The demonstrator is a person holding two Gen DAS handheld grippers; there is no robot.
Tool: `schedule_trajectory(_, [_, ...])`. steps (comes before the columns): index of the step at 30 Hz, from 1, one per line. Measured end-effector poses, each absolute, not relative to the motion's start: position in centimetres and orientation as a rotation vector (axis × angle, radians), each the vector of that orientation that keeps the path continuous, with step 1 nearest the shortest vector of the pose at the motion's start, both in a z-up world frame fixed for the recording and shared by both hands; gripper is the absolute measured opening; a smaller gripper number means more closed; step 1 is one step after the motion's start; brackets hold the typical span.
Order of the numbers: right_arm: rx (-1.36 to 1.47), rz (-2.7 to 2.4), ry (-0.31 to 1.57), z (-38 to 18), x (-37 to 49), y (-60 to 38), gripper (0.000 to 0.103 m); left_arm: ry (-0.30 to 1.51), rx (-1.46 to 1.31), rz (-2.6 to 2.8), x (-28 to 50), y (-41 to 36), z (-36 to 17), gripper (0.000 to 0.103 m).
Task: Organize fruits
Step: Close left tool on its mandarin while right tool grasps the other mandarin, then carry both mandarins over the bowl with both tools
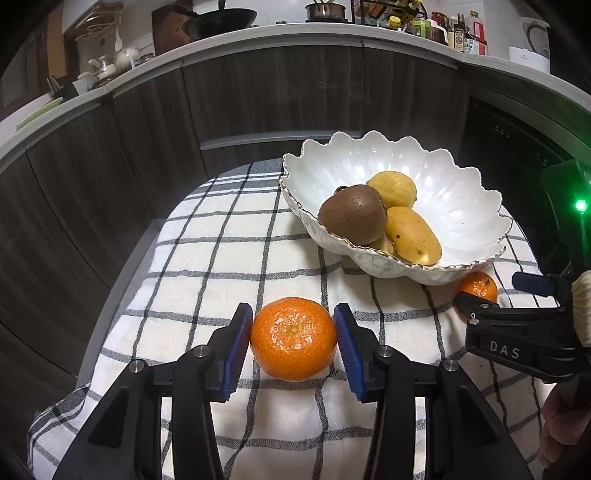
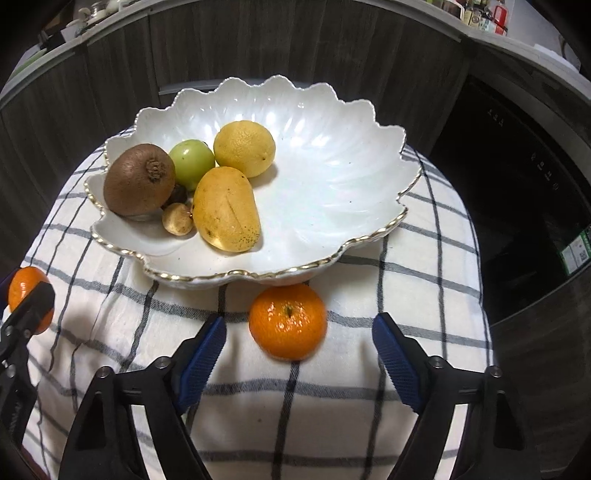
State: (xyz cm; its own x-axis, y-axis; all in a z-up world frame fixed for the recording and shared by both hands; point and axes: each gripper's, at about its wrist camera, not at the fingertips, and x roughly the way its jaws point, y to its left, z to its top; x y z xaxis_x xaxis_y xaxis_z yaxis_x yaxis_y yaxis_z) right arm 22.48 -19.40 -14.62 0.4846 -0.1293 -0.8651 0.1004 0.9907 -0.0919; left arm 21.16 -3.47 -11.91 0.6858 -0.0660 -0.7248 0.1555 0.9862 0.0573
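A white scalloped bowl (image 2: 332,177) with a gold rim stands on a checked cloth (image 2: 332,398). It holds a kiwi (image 2: 139,180), a green fruit (image 2: 192,159), a lemon (image 2: 244,147), a yellow mango (image 2: 225,208) and a small brown fruit (image 2: 178,218). My left gripper (image 1: 293,341) has its blue pads against both sides of a mandarin (image 1: 293,338) that rests on the cloth. My right gripper (image 2: 299,343) is open, its fingers either side of a second mandarin (image 2: 288,320) lying just in front of the bowl, not touching it.
Dark cabinet fronts (image 1: 258,92) rise behind the table, with a worktop of pots and bottles (image 1: 458,29) above. A dark appliance (image 2: 517,184) stands at the right. The cloth hangs over the table's left edge (image 1: 110,288).
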Motion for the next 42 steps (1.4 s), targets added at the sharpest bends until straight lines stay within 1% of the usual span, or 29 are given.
schedule_trajectory(2, [-0.013,-0.146,1.060,-14.9,22.8,-19.6,0.078,0.810,0.114,-0.125,21.3,-3.5,-12.1,0.045])
schedule_trajectory(4, [-0.012,-0.147,1.064,-15.3,23.2,-19.7,0.075,0.813,0.114,-0.126,21.3,-3.6,-12.2,0.045])
schedule_trajectory(7, [-0.004,-0.138,1.078,-15.9,23.7,-19.7,0.067,0.818,0.114,-0.127,21.5,-3.7,-12.3,0.045])
schedule_trajectory(9, [0.005,-0.135,1.089,-16.4,23.9,-19.8,0.058,0.819,0.116,-0.126,21.5,-3.7,-12.4,0.045])
schedule_trajectory(12, [0.023,-0.119,1.093,-16.8,23.8,-19.9,0.049,0.821,0.118,-0.128,21.5,-3.7,-12.4,0.045])
schedule_trajectory(18, [0.045,-0.114,1.087,-16.5,22.8,-20.1,0.048,0.812,0.128,-0.134,21.3,-4.1,-12.2,0.045])
schedule_trajectory(29, [0.087,-0.105,1.058,-13.6,18.5,-20.7,0.048,0.776,0.138,-0.181,19.9,-5.3,-10.3,0.045])
schedule_trajectory(35, [0.089,-0.098,1.014,-10.7,17.9,-21.3,0.048,0.754,0.129,-0.211,19.9,-6.1,-8.4,0.045])
schedule_trajectory(42, [0.069,-0.089,0.941,-6.9,19.6,-21.5,0.048,0.723,0.108,-0.254,22.1,-6.9,-5.9,0.045])
